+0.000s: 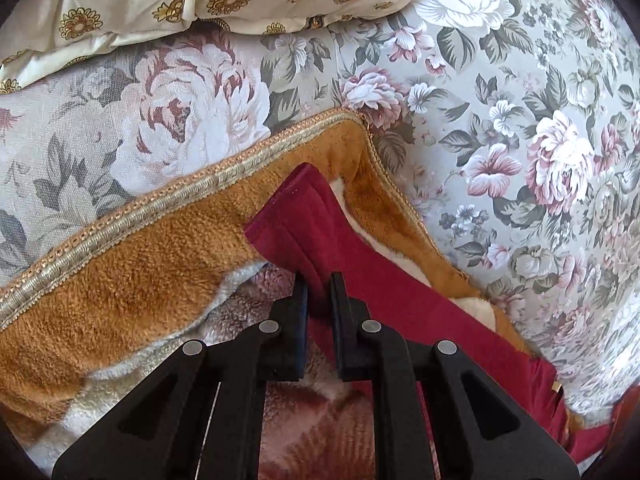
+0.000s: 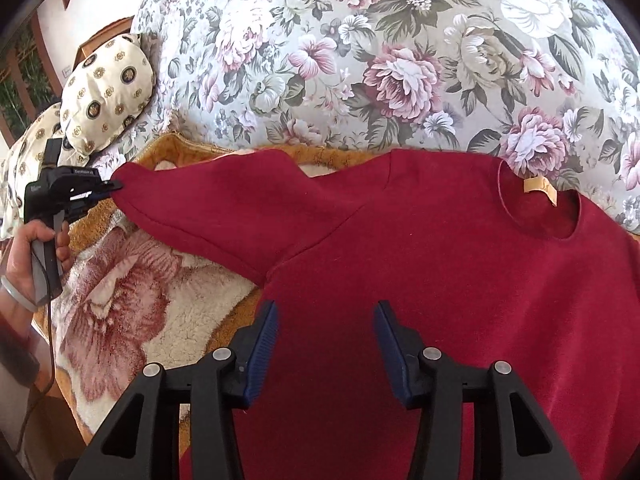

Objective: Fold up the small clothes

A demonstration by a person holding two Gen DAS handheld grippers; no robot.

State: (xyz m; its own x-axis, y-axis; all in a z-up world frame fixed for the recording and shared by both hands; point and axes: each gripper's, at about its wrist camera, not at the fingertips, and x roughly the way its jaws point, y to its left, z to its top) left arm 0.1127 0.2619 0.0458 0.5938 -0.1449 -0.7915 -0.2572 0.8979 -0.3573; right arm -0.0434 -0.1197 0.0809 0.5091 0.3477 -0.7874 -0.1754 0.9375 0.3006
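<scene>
A dark red top (image 2: 440,272) lies spread flat on a plush blanket, neck opening with a tan label (image 2: 540,190) at the far right. Its left sleeve (image 2: 208,200) stretches out to the left. My left gripper (image 1: 319,280) is shut on the sleeve's end (image 1: 316,220) and holds it slightly raised; it also shows in the right wrist view (image 2: 114,189) at the sleeve tip. My right gripper (image 2: 325,312) is open and empty, hovering over the body of the top near its left side.
The orange and cream plush blanket (image 1: 120,280) with a braided edge covers the seat of a floral sofa (image 2: 360,60). Cream cushions with gold medallions (image 2: 104,96) lie at the far left. A person's hand (image 2: 28,264) grips the left tool.
</scene>
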